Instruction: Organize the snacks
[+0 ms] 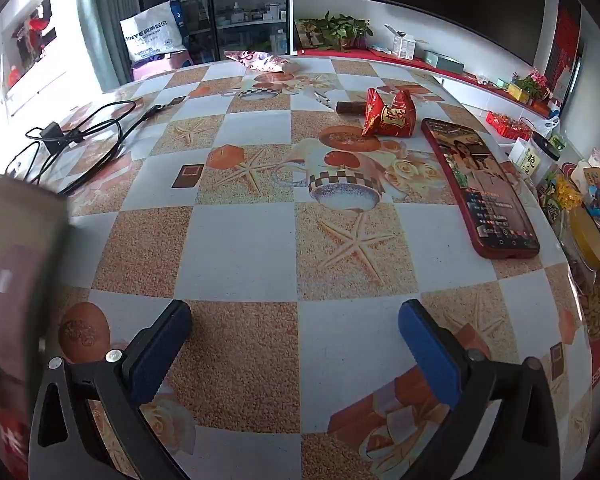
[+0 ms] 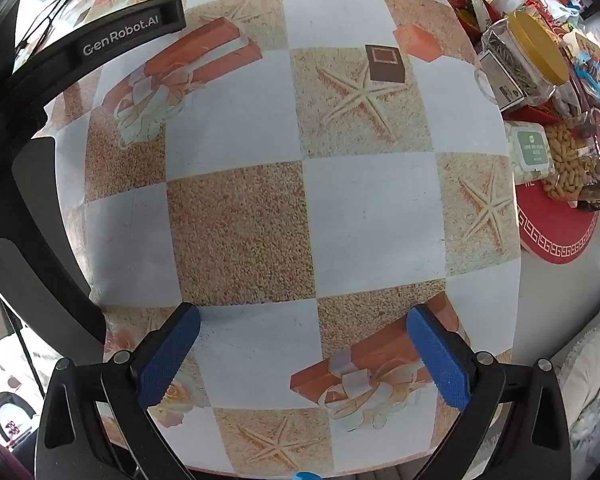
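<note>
Left gripper (image 1: 294, 322): jaws wide, empty.
Right gripper (image 2: 304, 328): jaws wide, empty.
Red snack packets (image 1: 388, 116): 2, beside phone (image 1: 480, 188).

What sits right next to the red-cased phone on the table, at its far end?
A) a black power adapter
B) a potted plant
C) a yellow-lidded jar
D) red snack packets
D: in the left wrist view the red snack packets lie on the tablecloth just beyond the phone, at its far end; the jar, adapter and plant are all elsewhere.
</note>
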{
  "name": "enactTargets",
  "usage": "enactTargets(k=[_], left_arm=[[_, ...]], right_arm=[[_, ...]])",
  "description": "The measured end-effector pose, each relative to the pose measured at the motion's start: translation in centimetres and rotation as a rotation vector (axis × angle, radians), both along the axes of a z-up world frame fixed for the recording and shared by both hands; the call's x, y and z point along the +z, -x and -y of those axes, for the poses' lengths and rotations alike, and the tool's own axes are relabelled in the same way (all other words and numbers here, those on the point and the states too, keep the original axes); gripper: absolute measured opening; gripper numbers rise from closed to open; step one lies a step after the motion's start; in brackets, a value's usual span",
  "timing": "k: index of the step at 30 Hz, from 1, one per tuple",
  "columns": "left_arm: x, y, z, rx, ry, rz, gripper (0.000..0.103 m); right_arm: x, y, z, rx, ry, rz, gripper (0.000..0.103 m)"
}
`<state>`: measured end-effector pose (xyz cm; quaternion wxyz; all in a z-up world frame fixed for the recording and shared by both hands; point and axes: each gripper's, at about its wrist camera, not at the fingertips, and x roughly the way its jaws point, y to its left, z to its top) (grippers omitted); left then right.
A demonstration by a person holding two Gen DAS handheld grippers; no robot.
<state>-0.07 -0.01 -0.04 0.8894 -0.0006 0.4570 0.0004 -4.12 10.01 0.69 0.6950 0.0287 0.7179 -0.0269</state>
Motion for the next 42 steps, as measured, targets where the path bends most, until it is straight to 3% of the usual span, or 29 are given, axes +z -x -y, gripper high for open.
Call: enactTargets(k=[13,30,38,42], left_arm=[[-0.1,0.2,-0.1,0.0,0.0,0.0,0.103],[0.0,0.0,0.0,0.0,0.0,0.0,0.103],[0.0,0.0,0.0,0.0,0.0,0.0,0.103],[0.0,0.0,0.0,0.0,0.0,0.0,0.103]], right_arm=[[-0.4,-0.1,0.4,-0.019,-0.005,-0.03,0.103],[0.1,-0.3,0.1,-0.017,0.01,0.0,0.103],[0.1,-1.1,0.0,-0.031,0.037,-0.09,0.103],[0.3,-1.0,0.1,-0.034,0.015,-0.08,0.103]])
